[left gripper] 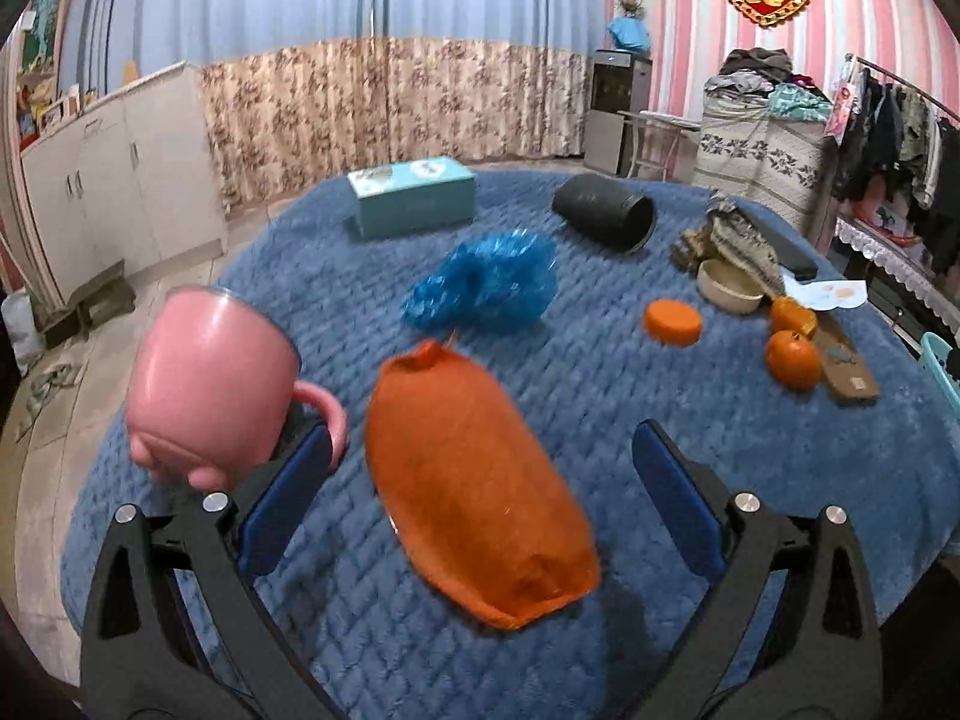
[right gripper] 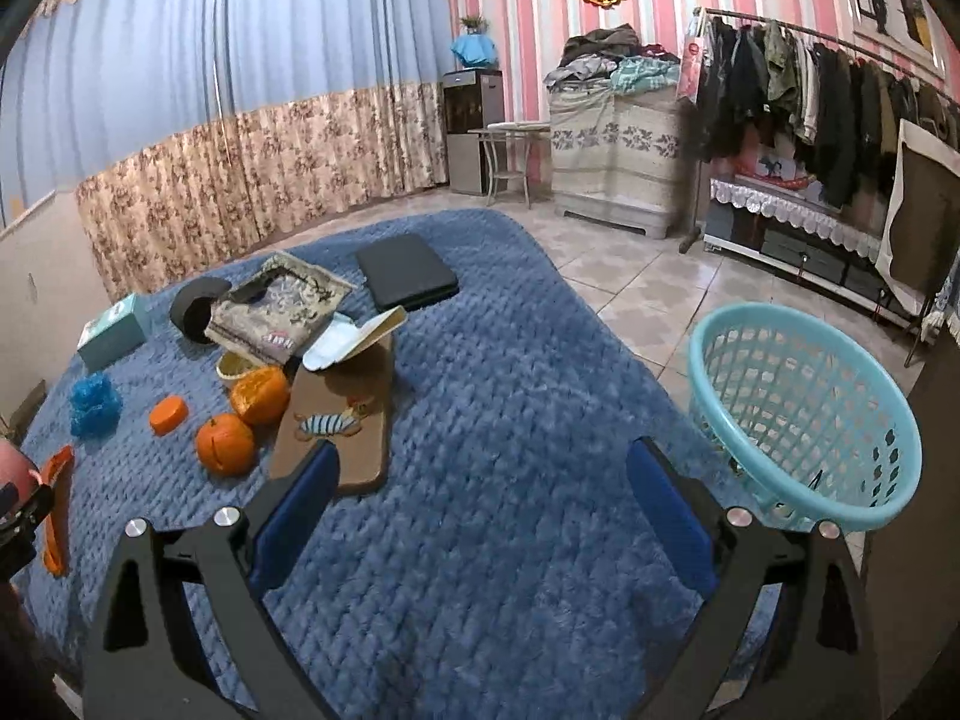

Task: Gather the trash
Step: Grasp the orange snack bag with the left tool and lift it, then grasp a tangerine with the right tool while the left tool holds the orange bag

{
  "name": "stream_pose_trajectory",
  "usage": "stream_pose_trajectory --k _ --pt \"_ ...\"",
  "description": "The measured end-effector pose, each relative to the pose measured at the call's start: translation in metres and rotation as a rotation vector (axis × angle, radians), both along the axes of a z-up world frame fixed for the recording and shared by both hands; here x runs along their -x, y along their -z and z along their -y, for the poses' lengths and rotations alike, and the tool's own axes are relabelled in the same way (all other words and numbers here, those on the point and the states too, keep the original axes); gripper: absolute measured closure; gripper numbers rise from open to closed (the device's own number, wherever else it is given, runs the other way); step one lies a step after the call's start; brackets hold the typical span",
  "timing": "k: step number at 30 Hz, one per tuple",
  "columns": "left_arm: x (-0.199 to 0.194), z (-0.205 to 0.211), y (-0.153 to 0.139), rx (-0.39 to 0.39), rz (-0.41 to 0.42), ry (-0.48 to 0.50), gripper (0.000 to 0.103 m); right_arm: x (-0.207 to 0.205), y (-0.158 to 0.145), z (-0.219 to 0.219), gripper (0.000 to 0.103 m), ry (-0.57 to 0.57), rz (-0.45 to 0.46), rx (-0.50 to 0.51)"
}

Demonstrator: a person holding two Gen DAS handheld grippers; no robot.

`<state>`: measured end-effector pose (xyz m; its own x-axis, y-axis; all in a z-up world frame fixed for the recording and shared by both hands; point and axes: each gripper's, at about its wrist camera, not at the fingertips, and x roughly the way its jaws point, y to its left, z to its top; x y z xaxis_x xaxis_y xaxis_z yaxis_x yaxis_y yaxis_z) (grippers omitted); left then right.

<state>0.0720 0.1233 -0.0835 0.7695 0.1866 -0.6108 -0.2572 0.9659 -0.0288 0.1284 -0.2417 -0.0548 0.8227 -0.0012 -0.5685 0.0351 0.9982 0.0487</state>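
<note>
Only right view shows basket [right gripper: 804, 414]; both tongs wide

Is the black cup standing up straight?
No, the black cup lies tipped on its side on the blue blanket.

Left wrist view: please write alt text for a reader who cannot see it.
The open left tool hovers over an orange pouch on a blue quilted cover. A pink mug lies tipped at left; crumpled blue plastic lies beyond.
</note>
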Motion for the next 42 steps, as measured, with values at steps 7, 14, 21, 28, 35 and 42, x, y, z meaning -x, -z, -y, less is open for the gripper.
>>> stream_pose_trajectory --k 7,14,21,28,35,42 --pt "-0.017 -0.004 0.026 0.02 -0.113 0.009 0.04 -0.003 0.007 -0.007 0.009 -0.02 -0.029 0.015" --pt "-0.016 -0.006 0.026 -0.006 -0.102 0.008 0.081 -0.006 0.015 -0.011 0.009 -0.035 -0.055 -0.01" --pt "-0.021 -0.013 0.022 0.007 -0.088 0.021 0.098 -0.007 0.019 -0.016 0.009 -0.047 -0.068 -0.009" --pt "-0.027 -0.01 -0.003 0.046 -0.008 0.067 0.103 -0.007 0.019 -0.018 0.009 -0.059 -0.071 -0.024" --pt "-0.033 0.006 -0.027 0.022 0.078 0.132 0.103 -0.007 0.021 -0.024 0.009 -0.07 -0.07 -0.012" --pt "-0.038 0.009 -0.039 0.019 0.126 0.17 0.103 -0.01 0.024 -0.032 0.009 -0.08 -0.076 -0.015"
